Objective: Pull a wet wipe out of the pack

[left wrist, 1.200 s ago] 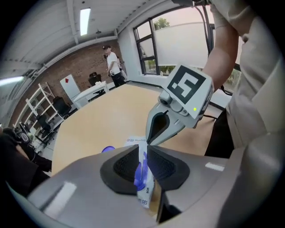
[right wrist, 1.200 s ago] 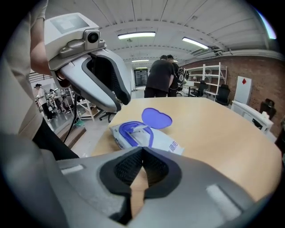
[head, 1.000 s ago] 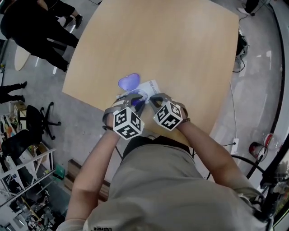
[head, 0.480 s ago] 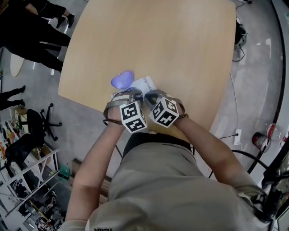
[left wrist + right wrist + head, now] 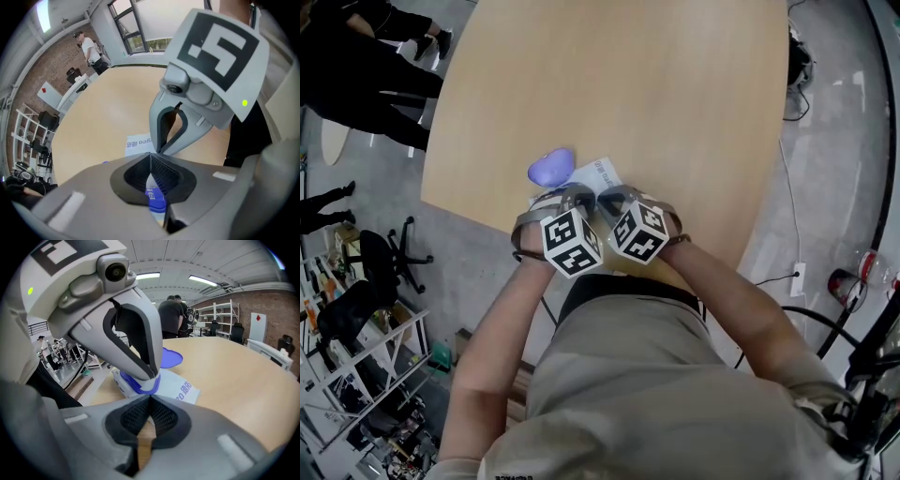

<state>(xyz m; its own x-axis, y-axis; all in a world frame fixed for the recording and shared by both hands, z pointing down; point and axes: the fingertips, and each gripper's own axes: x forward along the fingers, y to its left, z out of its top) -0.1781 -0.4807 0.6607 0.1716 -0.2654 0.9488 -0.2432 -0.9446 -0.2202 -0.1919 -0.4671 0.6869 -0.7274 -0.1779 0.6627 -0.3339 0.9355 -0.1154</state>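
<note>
- Evidently the left gripper (image 5: pixel 151 159) has its jaws closed on an edge of the wet wipe pack (image 5: pixel 182 386), probably to pin it down while a wipe is drawn.
- The right gripper (image 5: pixel 150 400) sits just beside it near the blue-rimmed opening (image 5: pixel 138 383), jaws pressed together. Whether they pinch a wipe cannot be made out.
- The purple lid (image 5: pixel 551 167) lies open beyond the pack.
- The pack rests near the edge of a pale wooden counter (image 5: pixel 656 94). Brick walls, shelving (image 5: pixel 226 314) and standing people (image 5: pixel 174 317) surround it.

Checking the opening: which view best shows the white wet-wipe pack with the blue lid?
Right gripper view: the white wet-wipe pack lies largely unobstructed there. The head view hides most of it; the left gripper view catches only slivers.
</note>
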